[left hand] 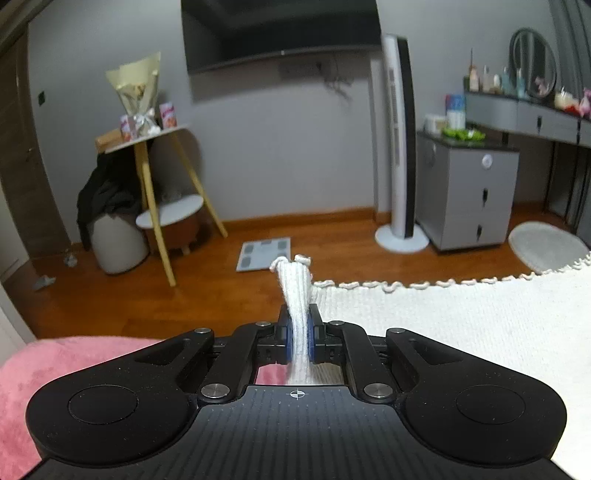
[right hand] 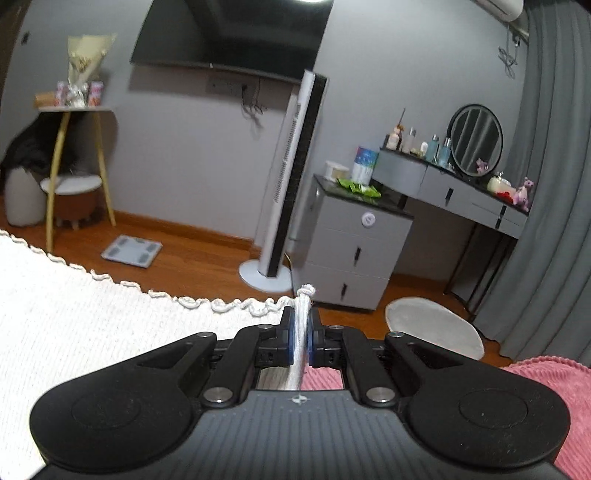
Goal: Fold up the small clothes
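1. Your left gripper [left hand: 299, 328] pinches a bunched corner of the white knit cloth [left hand: 461, 317]; the blue pads [left hand: 289, 332] press on it from both sides, and a tuft of fabric sticks out past the tips.
2. Your right gripper [right hand: 301, 332] is clamped the same way on the cloth's [right hand: 74, 302] other corner, a thin fold caught between its blue pads [right hand: 291, 336], with a small knot of trim above the tips.
3. The cloth stretches between the two grippers: it runs to the right in the left wrist view and to the left in the right wrist view, its scalloped edge [right hand: 207, 303] facing the room.
4. Beneath the cloth lies a pink blanket [left hand: 55, 365], visible at the outer side of each gripper.
5. Beyond, on the wooden floor [left hand: 129, 302], sit a bathroom scale [left hand: 263, 254] and a white tower fan [left hand: 400, 147], the fan just beside a grey drawer cabinet [left hand: 467, 192].
6. A dark television [left hand: 280, 29] hangs on the wall above.
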